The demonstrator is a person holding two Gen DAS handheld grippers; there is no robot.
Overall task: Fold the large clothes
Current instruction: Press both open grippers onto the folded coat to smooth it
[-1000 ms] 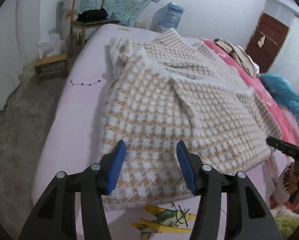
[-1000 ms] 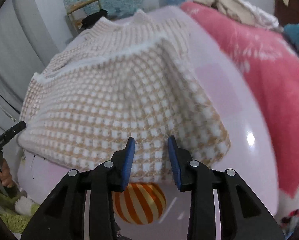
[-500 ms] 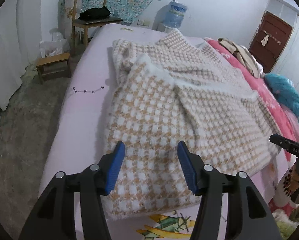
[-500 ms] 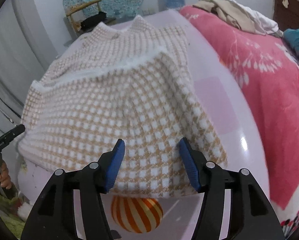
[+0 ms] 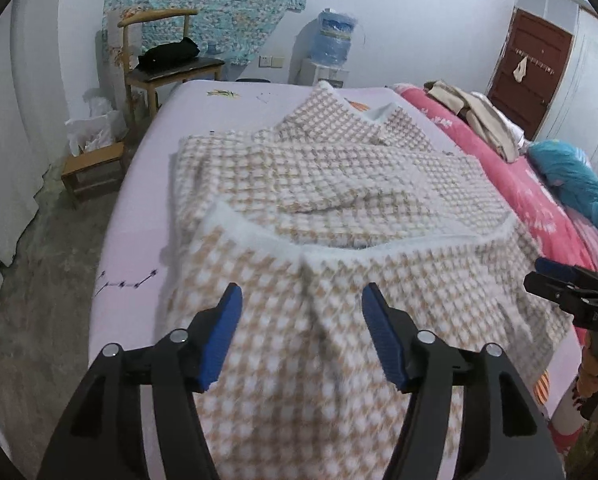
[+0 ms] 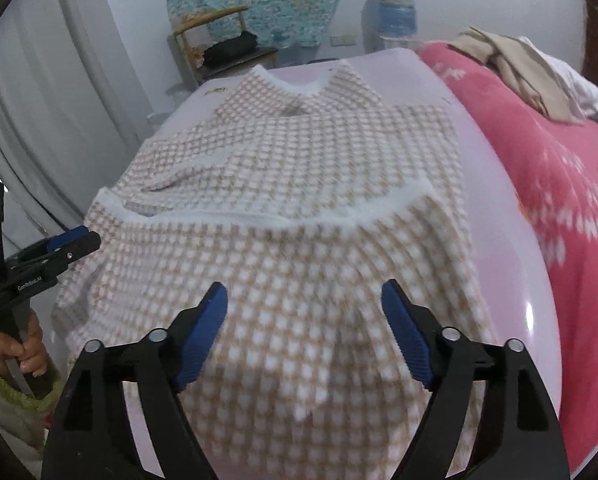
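Mid-fold on the bed [image 5: 139,184]: we have brought the hem of the checked sweater [image 5: 339,168] up over its body, and its white edge now runs across the middle of both views, with the collar at upper centre in each. One sleeve lies folded in across the chest, left of centre in the right wrist view.

At lower centre of the left wrist view, our left gripper [image 5: 302,334] stands released above the doubled cloth; its jaws have just been opening, and nothing is pinched between them, though the sweater shows behind the gap. At lower centre of the right wrist view, our right gripper [image 6: 305,334] is likewise released, its jaws having just been opening wide, with the cloth lying free beneath.

We judge the first lengthwise fold as laid and let go. The near half looks rumpled and blurred, so it may need smoothing. What seems left is at least one more fold to make a compact bundle. Further right, the pink blanket [image 6: 559,184] with a heap of clothes [image 6: 531,72] fills the edge of the frame.
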